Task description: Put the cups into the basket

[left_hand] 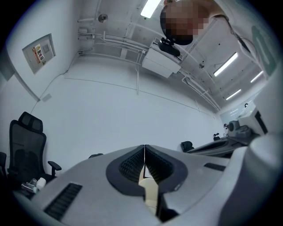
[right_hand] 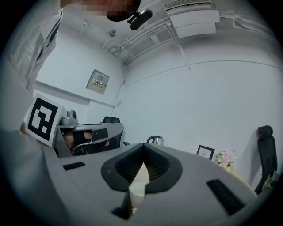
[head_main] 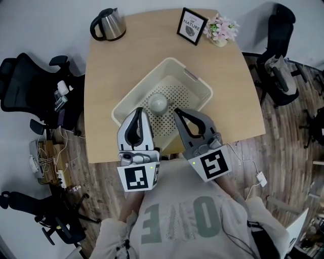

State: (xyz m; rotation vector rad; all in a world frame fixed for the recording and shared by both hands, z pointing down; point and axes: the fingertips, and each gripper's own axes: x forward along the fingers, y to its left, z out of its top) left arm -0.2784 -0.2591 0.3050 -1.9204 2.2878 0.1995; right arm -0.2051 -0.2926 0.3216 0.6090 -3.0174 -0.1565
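Head view shows table [head_main: 114,63] on plank floor [head_main: 286,152], left gripper [head_main: 140,111], right gripper [head_main: 176,112] jaws together.

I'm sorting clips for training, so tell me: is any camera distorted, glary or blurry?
Head view: sharp, with an evenly lit table. Left gripper view: strong fisheye, dark corners, ceiling lights glaring. Right gripper view: same fisheye, kettle and picture frame small but clear.
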